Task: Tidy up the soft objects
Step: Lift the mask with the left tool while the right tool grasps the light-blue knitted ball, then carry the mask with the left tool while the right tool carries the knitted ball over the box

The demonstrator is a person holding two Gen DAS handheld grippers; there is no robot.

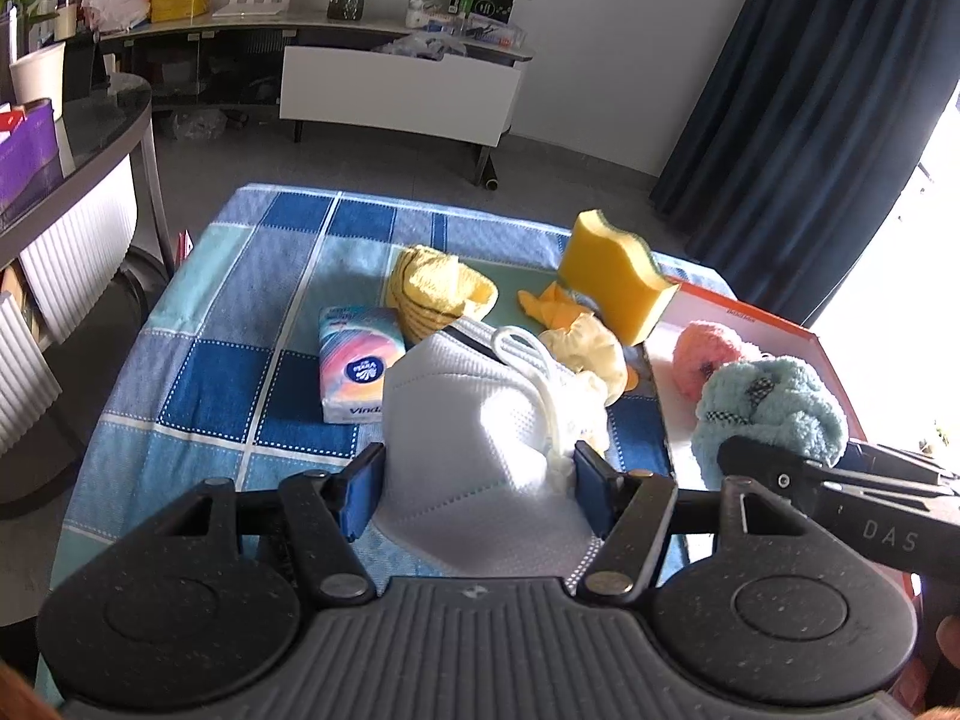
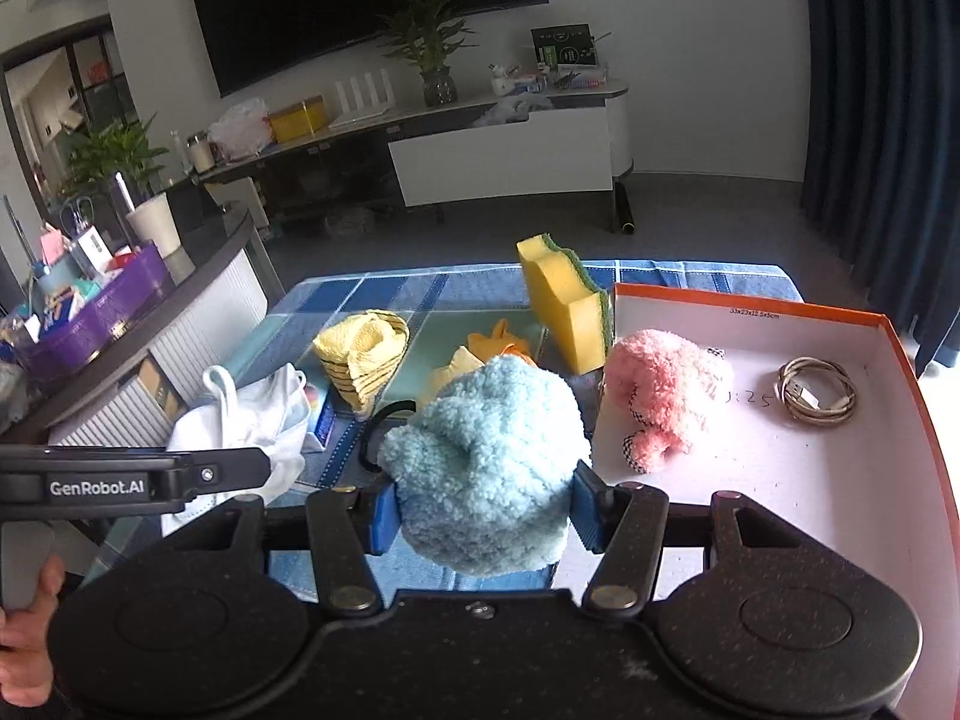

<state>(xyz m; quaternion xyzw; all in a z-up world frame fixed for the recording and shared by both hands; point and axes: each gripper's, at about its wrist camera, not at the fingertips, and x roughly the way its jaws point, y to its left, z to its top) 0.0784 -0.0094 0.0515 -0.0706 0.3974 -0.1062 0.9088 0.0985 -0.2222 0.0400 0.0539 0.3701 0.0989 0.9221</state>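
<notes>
Left gripper clamped on the white face mask, blue pads pressing its folded sides, mask lifted clear of the checked tablecloth. Right gripper clamped just as firmly on the fluffy blue cloth, bunched into a ball between the pads and hanging near the near-left corner of the orange-rimmed box. Both hands loaded, then, and neither load delivered yet. Already inside the box: the fluffy pink cloth, lying on the white floor toward the left wall, plus a coiled cable further right (hardly a soft thing, but sitting there all the same). Still out on the cloth: the yellow sponge standing on edge just beside the box's far-left corner, the yellow striped cloth folded in a heap, the orange and pale yellow bits of fabric between sponge and mask, and the tissue pack lying flat to the left. Looks like roughly a third of the way through: one soft item boxed, two in the air, four or so waiting. Probably next: blue cloth down beside the pink one, mask after it, then back for the sponge and the yellow heap. Plenty of bare floor left in the box for all of it.
</notes>
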